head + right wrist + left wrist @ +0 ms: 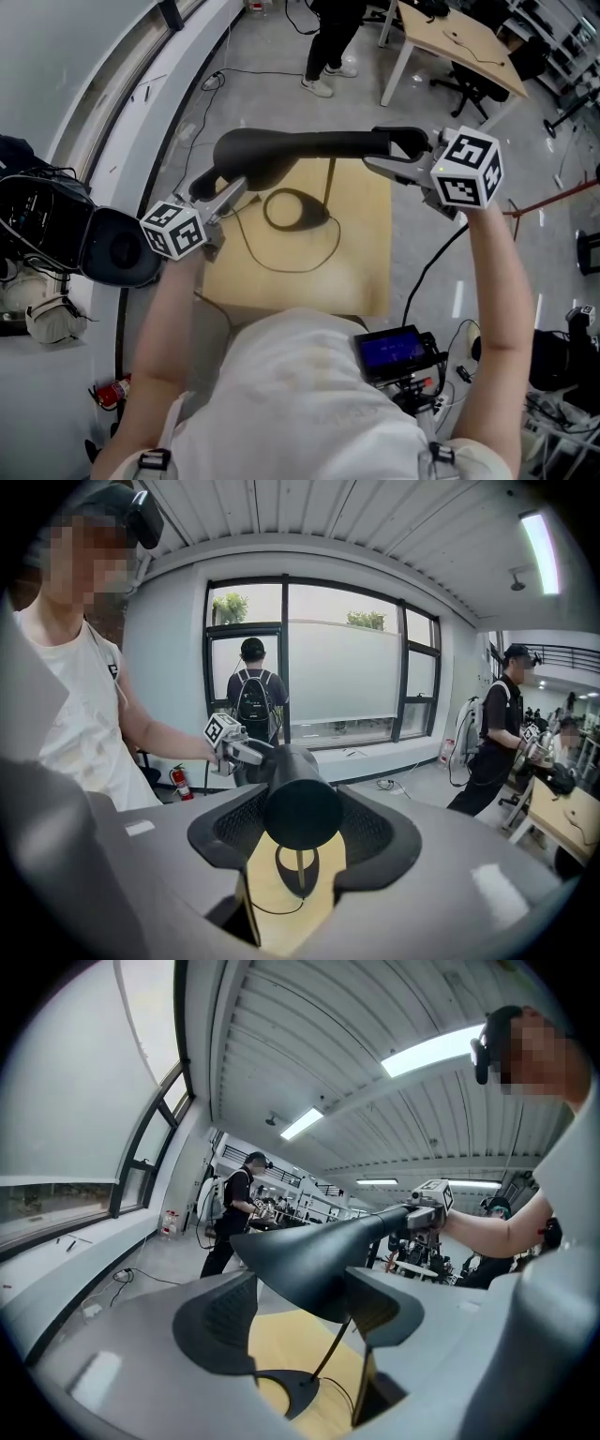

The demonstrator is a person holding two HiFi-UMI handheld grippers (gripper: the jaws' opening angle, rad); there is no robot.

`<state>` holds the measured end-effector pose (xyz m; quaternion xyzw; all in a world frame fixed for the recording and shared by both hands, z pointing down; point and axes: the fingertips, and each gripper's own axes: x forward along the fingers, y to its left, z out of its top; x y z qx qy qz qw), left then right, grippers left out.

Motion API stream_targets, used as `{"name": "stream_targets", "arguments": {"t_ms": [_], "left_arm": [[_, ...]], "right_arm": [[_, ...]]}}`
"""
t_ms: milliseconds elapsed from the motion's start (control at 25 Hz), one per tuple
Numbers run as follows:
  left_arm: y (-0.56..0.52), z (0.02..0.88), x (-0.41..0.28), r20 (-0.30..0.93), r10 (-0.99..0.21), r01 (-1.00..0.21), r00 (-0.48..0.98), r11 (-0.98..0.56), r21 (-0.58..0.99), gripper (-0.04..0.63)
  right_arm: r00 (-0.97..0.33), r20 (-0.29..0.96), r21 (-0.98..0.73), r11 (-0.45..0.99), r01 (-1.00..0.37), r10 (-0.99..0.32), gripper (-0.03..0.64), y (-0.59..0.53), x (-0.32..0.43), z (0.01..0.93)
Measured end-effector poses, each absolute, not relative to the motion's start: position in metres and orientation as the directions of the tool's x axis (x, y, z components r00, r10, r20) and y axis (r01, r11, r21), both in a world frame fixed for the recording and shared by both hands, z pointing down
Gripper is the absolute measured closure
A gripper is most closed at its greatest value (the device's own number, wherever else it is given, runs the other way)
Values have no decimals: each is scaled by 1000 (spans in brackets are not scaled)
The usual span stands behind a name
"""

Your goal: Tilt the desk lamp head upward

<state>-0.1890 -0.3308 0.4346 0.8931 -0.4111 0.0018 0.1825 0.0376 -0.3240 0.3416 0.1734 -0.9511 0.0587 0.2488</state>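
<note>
- While both grippers hold it, the lamp head (300,145) hangs roughly level above the wooden table (361,272), its long axis running left to right from one gripper to the other.
- left gripper (230,195): jaws spread wide and clenched on the broad shade end, which fills the gap between the pads.
- right gripper (302,855): jaws clenched on the narrow round tail end, a pad on either side.
- thin stem (333,1354) drops from under the head to the round base (295,208) on the table, between the two grips.
- Shade end lies at the left gripper, so the left is nearer the part that must rise.
- Judgement: lift at the left, steady or press down the tail at the right, pivoting on the stem joint.
</note>
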Motion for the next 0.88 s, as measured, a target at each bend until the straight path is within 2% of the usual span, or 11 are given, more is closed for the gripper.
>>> {"name": "stream_targets", "arguments": {"t_ms": [880], "left_arm": [[-329, 394, -201, 90, -787, -774, 611, -568, 280, 326]], "right_arm": [[-833, 476, -74, 931, -357, -281, 380, -317, 42, 360]]}}
